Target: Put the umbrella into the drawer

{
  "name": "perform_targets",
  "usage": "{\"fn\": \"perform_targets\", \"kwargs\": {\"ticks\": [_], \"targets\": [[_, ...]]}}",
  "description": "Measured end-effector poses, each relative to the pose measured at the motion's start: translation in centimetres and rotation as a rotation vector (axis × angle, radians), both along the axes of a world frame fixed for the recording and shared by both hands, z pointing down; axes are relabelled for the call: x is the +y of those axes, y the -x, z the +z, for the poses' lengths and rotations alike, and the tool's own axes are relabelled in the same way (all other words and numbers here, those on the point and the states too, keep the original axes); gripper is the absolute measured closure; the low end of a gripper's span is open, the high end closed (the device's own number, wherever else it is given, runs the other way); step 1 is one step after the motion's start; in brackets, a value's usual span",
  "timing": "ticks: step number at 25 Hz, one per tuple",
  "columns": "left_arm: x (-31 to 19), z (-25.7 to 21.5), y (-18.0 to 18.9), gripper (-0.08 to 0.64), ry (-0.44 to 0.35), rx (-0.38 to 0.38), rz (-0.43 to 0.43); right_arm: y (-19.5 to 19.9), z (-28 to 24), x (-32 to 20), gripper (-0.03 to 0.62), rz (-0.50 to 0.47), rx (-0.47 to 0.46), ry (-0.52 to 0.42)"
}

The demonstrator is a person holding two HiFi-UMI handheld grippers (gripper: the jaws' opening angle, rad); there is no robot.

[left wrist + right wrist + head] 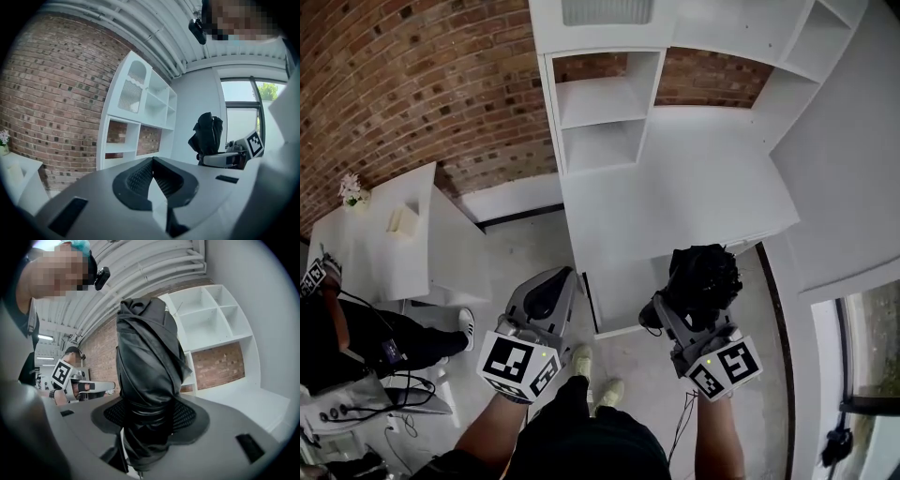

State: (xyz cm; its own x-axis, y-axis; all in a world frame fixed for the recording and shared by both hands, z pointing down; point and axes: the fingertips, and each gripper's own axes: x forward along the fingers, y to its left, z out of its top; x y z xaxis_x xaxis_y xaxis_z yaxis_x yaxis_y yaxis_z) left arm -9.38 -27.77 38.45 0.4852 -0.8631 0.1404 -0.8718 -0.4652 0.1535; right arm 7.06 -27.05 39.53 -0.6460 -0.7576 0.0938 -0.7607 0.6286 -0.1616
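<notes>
Right gripper view: my right gripper (pixel 146 430) clamps folded black fabric umbrella (pixel 147 348) mid-body. My left gripper (pixel 153 180) closed, empty; judge it should open drawer first.

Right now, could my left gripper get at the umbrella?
Probably yes. The umbrella stands clamped in the right gripper, its upper part free, and nothing shows between it and the left gripper alongside. The left jaws are together, though, so they would have to open first.

The left tool (pixel 555 279) and right tool (pixel 675 311) are grey, each bearing a white cube (pixel 517 367) with black square markers. The person wears dark clothes (pixel 581 433) and pale shoes (pixel 608 394).
</notes>
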Motion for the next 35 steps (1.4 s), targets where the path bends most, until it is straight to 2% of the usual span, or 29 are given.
{"fn": "perform_targets", "kwargs": {"ticks": [8,16,24,28,35], "targets": [[-5.5,6.3,0.9,0.555,0.039,-0.002,-0.005,3.0,9.4,-4.4,0.362,-0.069,0.088,0.102],[-8.2,13.4,1.4,0.555,0.124,-0.001,-0.007,5.2,19.1,-5.9,0.362,-0.164,0.2,0.213],[-8.8,18.0,1.7,0.555,0.149,-0.002,-0.018,6.0,26.2,-5.6,0.362,-0.296,0.388,0.206],[-8.8,19.8,1.4,0.555,0.152,-0.009,-0.004,6.3,29.3,-5.1,0.362,-0.363,0.453,0.207],[-8.4,22.3,0.2,0.555,0.172,-0.011,0.019,4.9,35.6,-4.1,0.362,-0.508,0.661,0.274]]}}
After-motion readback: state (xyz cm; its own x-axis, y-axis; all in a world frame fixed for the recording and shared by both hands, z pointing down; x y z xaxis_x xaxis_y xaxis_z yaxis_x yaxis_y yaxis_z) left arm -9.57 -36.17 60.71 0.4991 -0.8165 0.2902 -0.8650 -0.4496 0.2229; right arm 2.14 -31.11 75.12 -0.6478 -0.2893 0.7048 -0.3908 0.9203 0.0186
